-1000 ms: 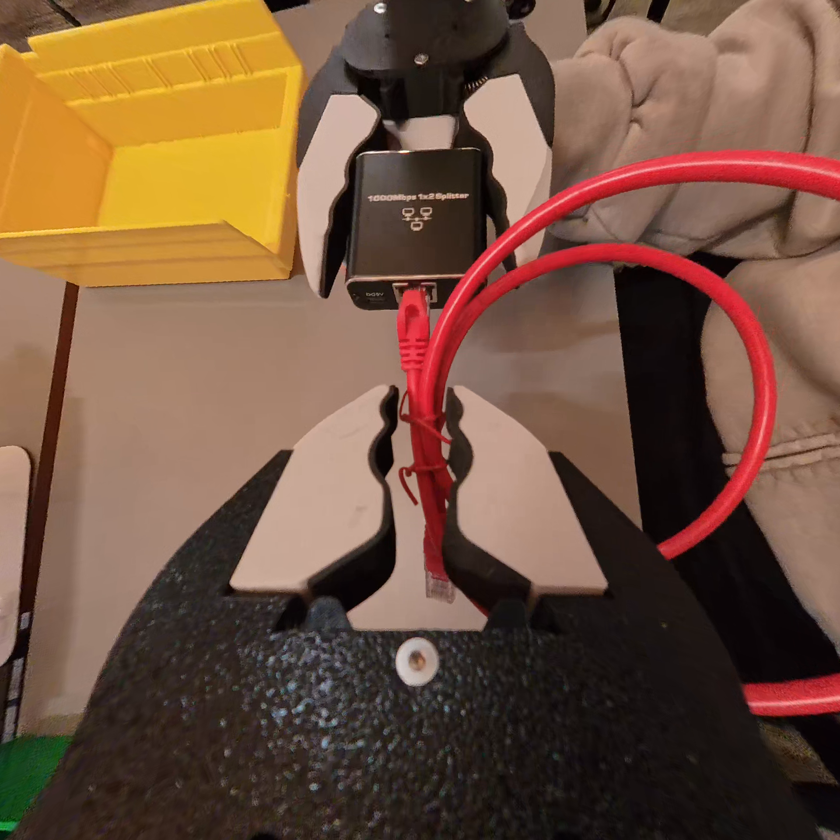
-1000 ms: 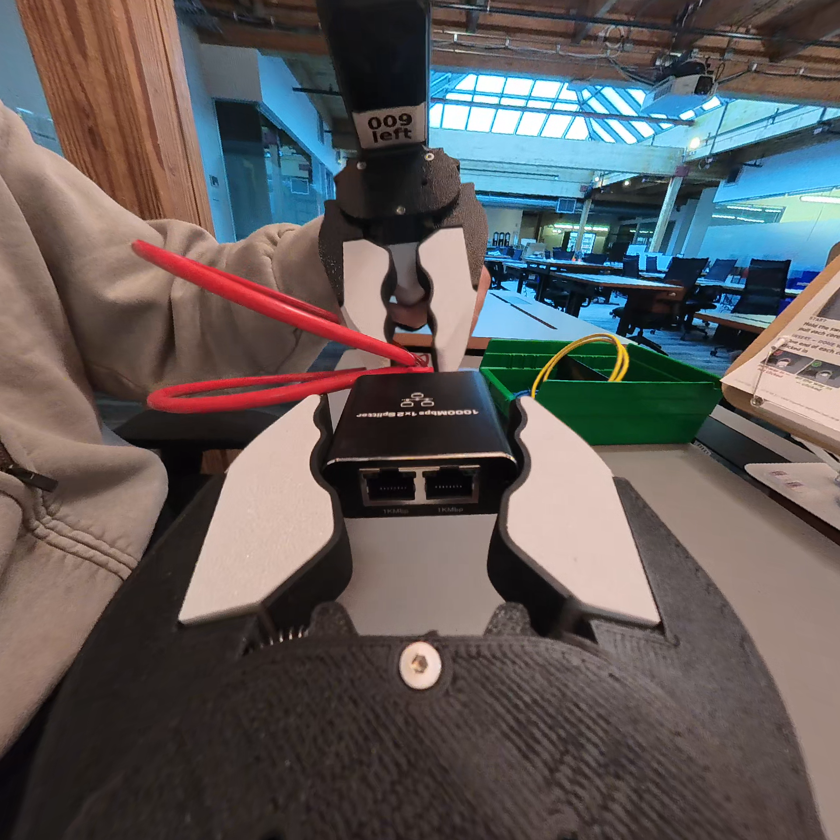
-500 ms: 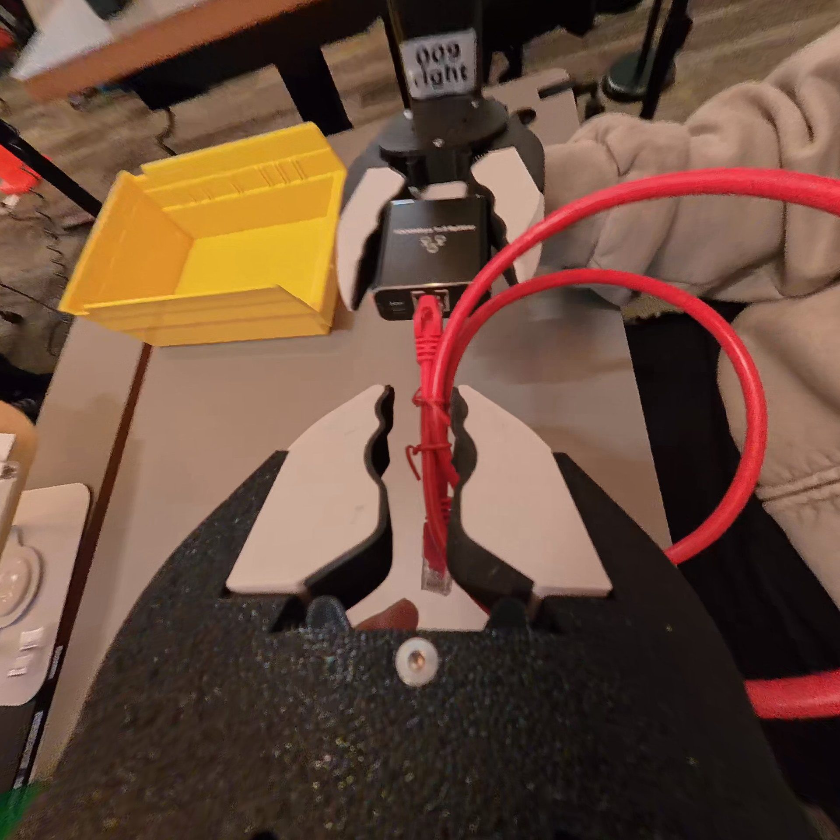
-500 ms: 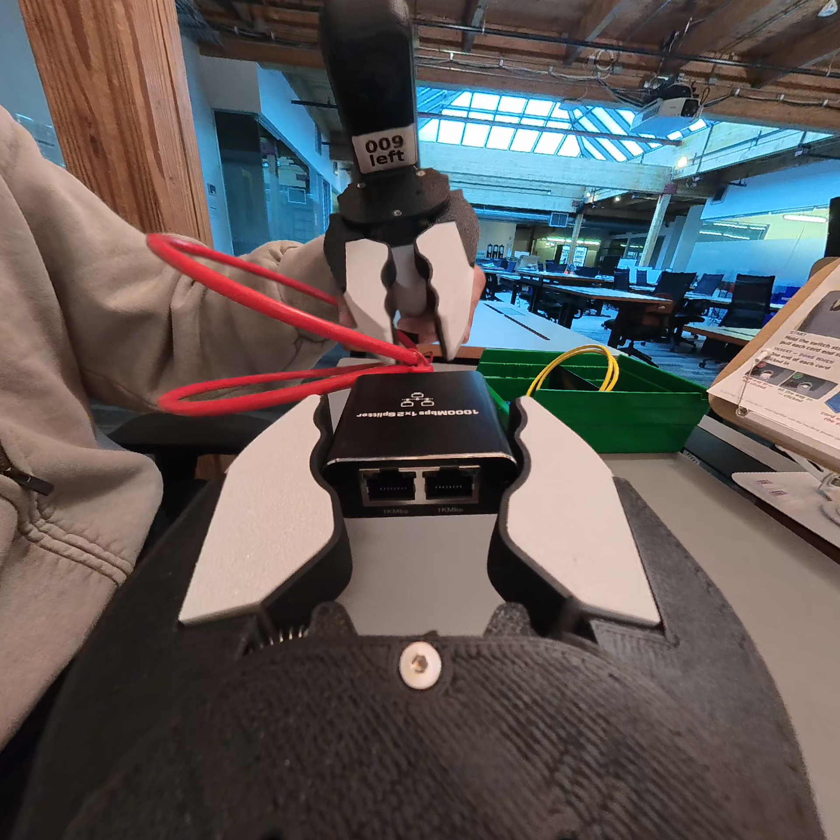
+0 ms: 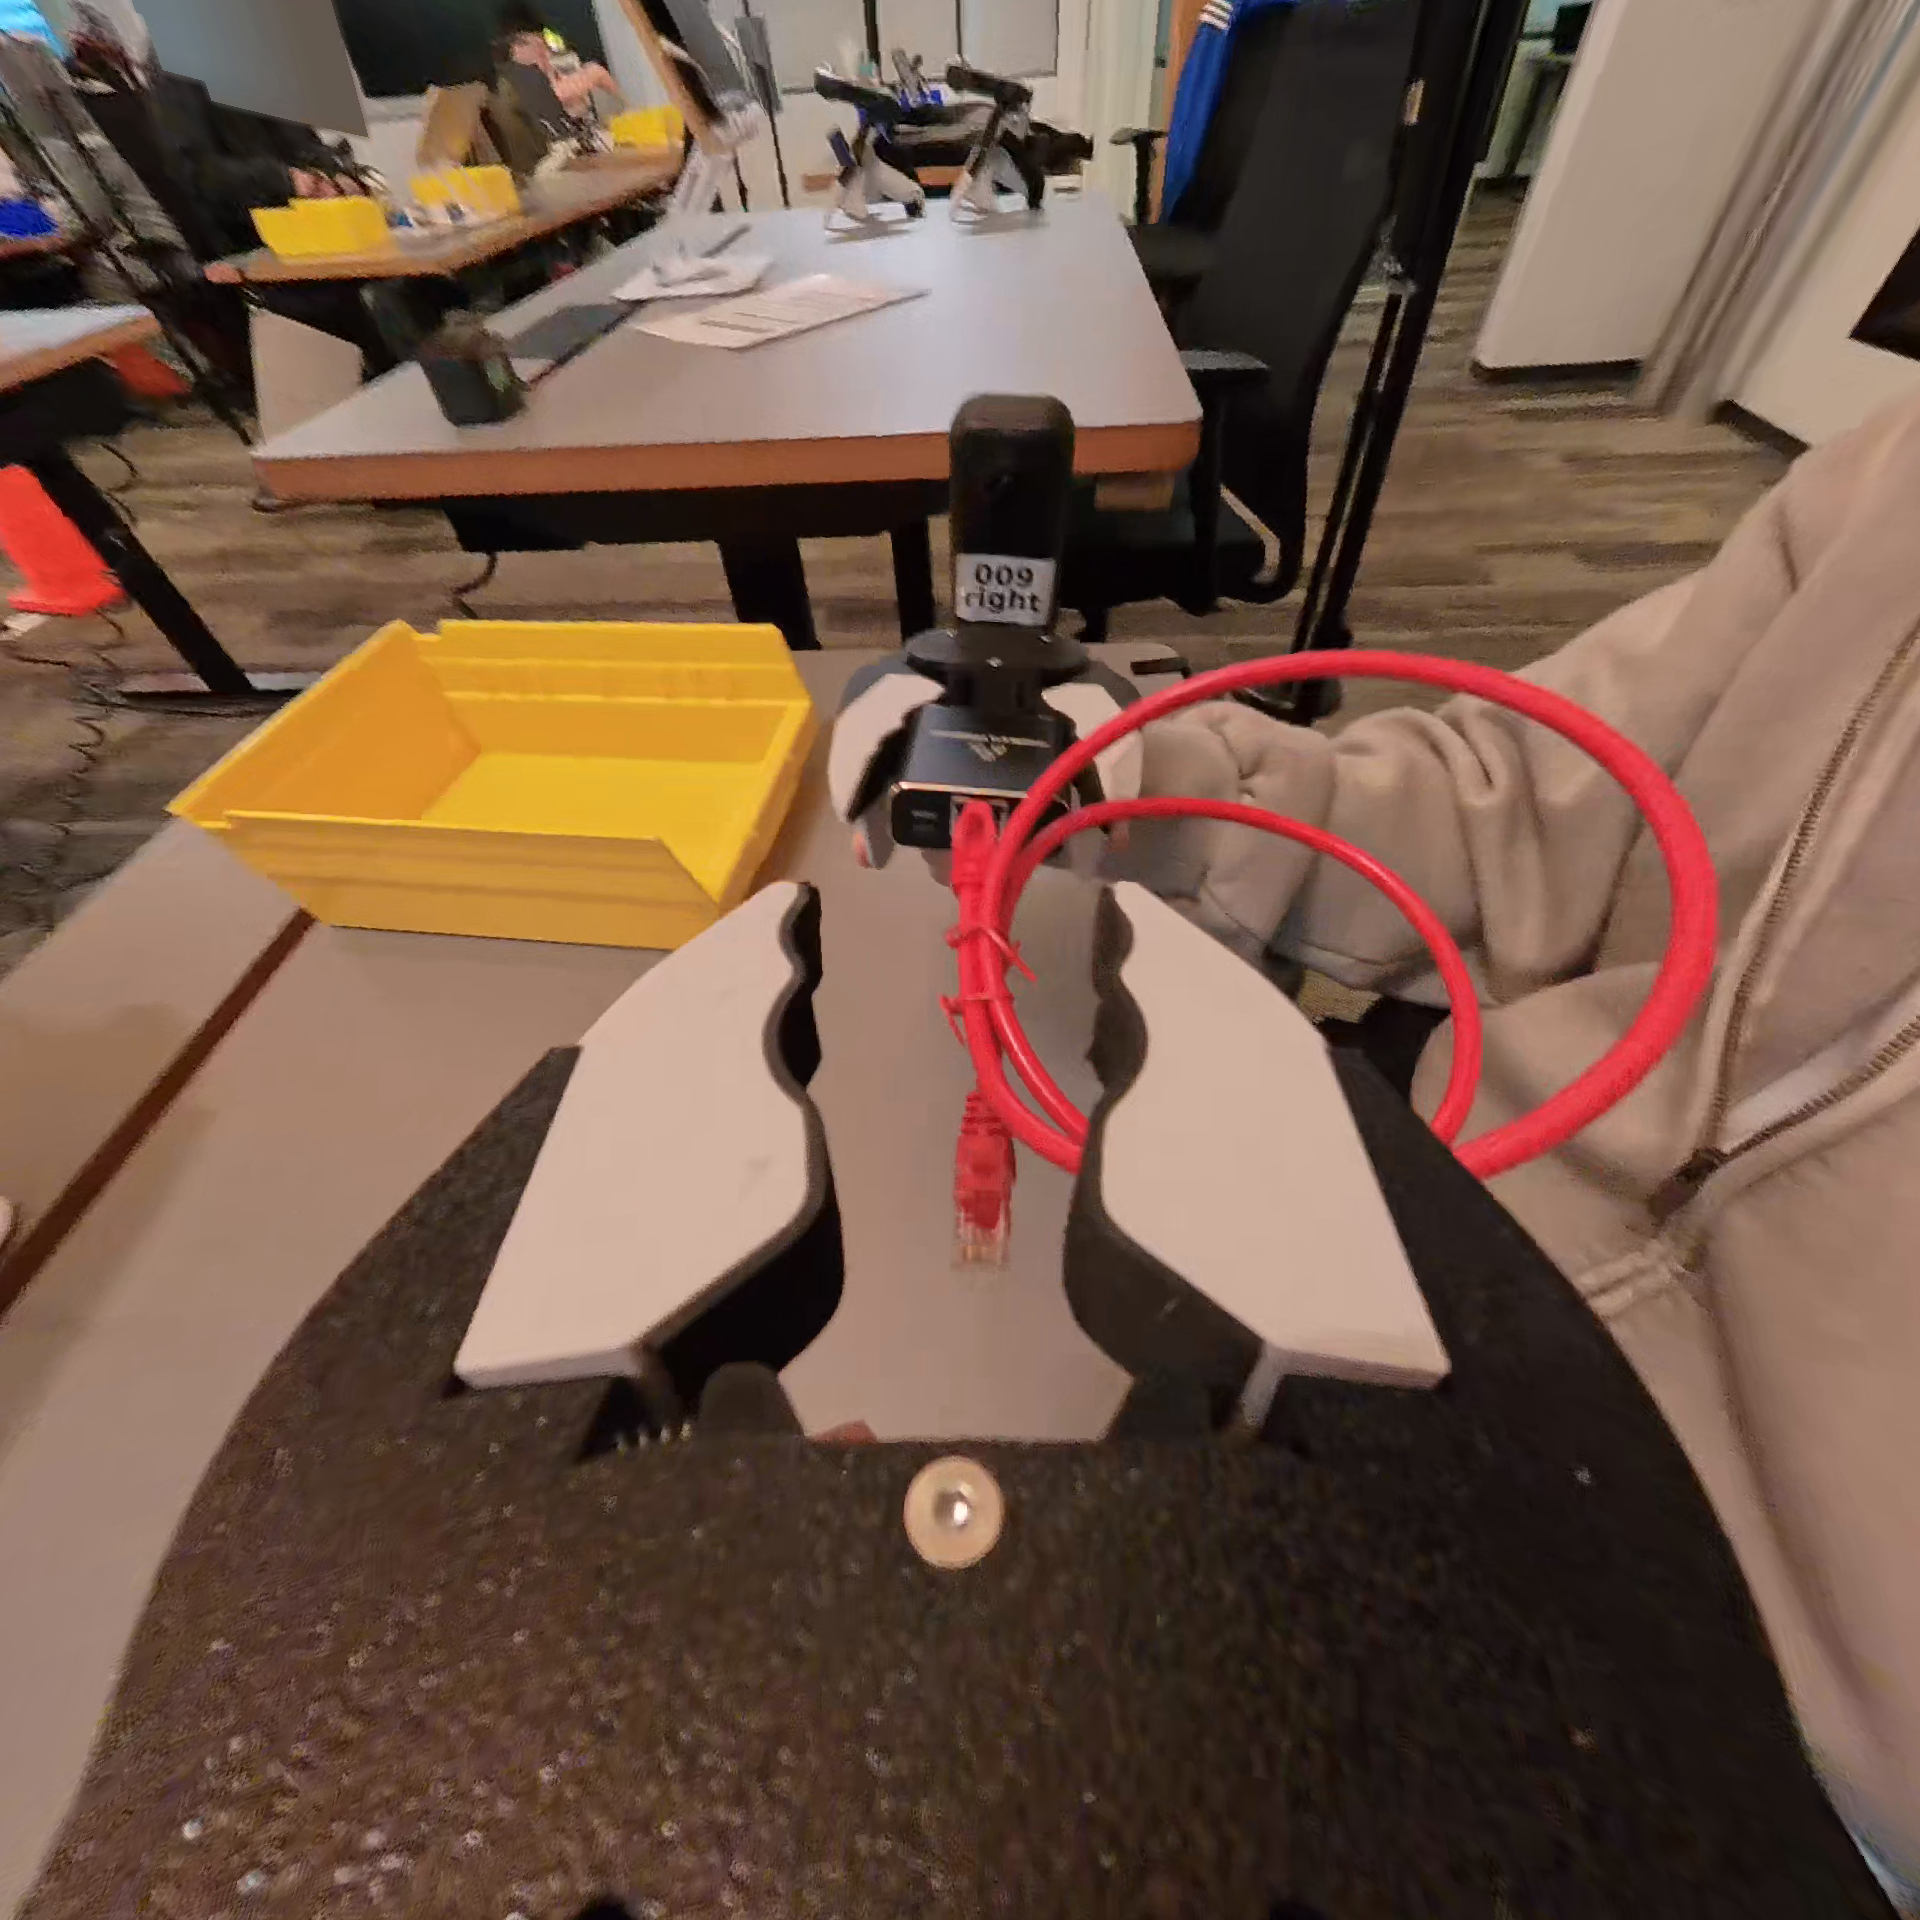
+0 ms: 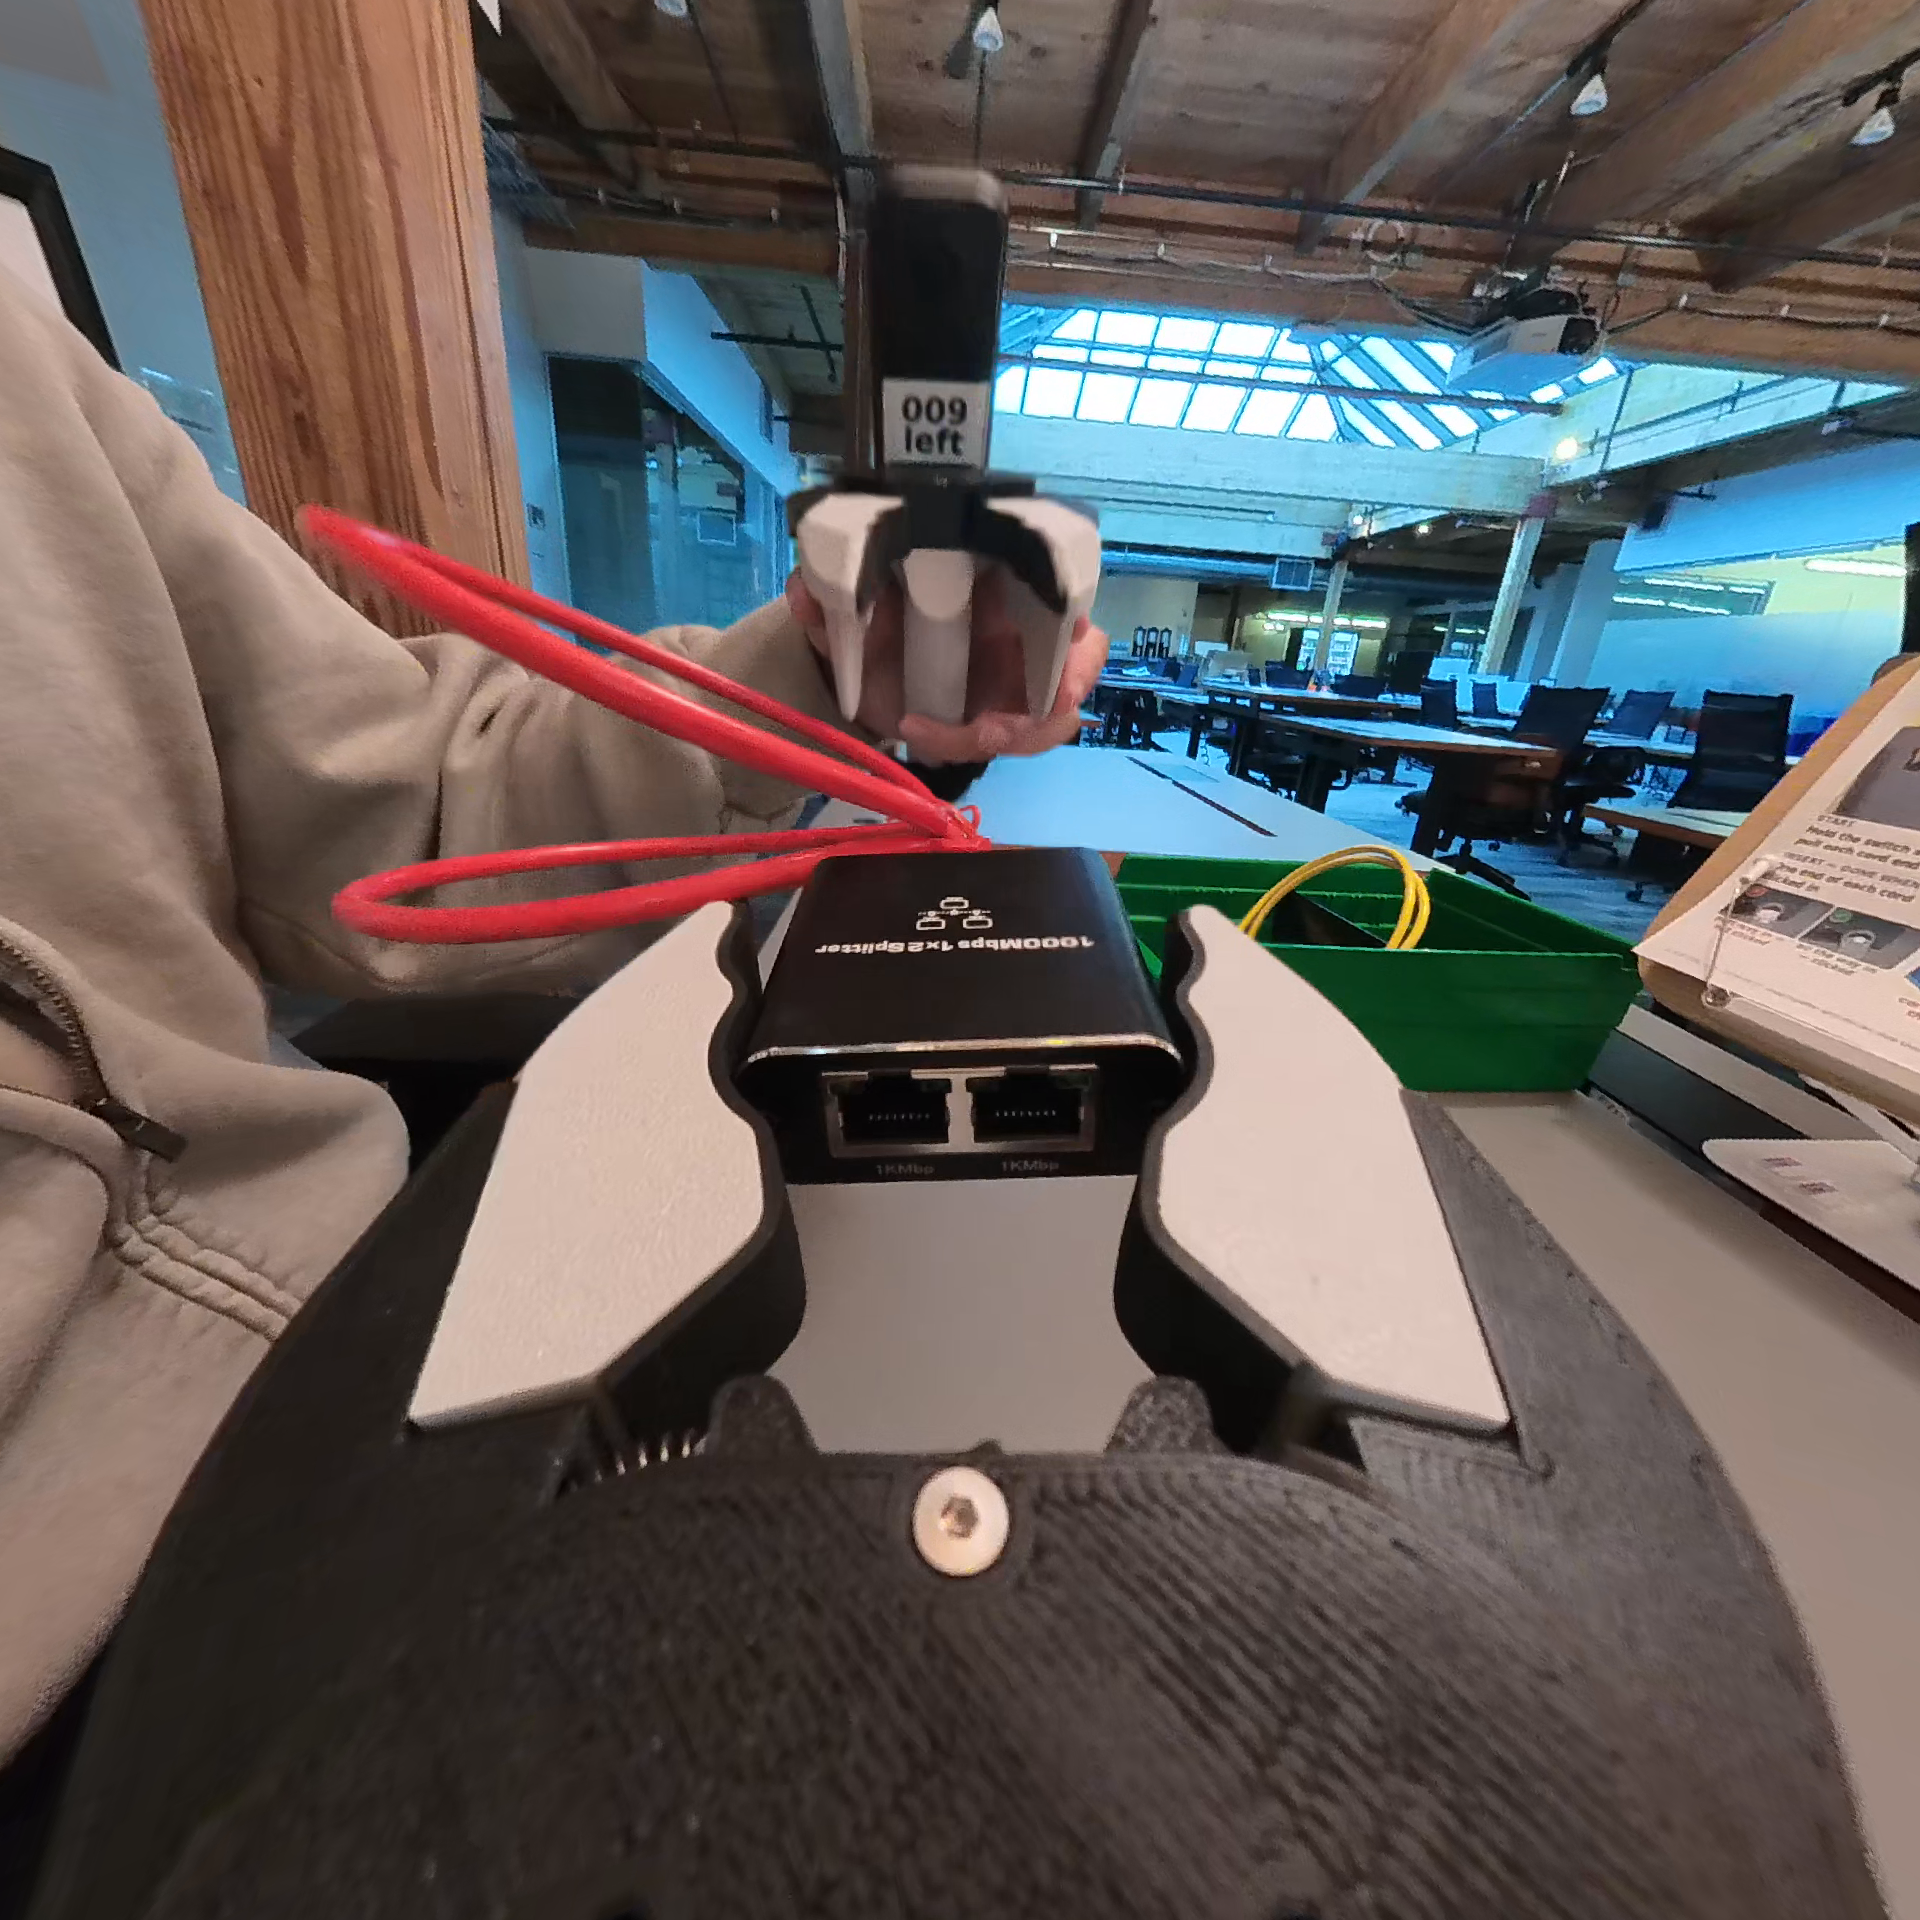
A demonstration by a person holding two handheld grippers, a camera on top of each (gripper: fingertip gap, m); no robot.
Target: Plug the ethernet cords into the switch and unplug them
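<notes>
Between the grey fingers of the right gripper (image 6: 961, 1023), clenched on its sides, sits the small black metal switch (image 6: 951, 961). One plug of the coiled red ethernet cord (image 5: 1340, 904) sits in its far port. Left gripper (image 5: 956, 1023): released, fingers spread, the cord's loose plug between them.

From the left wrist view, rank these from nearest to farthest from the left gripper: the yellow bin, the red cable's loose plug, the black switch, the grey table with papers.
1. Red cable's loose plug: between the fingers of the left gripper, which is open.
2. Black switch: straight ahead, clamped in the right gripper.
3. Yellow bin: ahead and left, reaching somewhat farther back.
4. Grey table with papers: far behind.
</notes>
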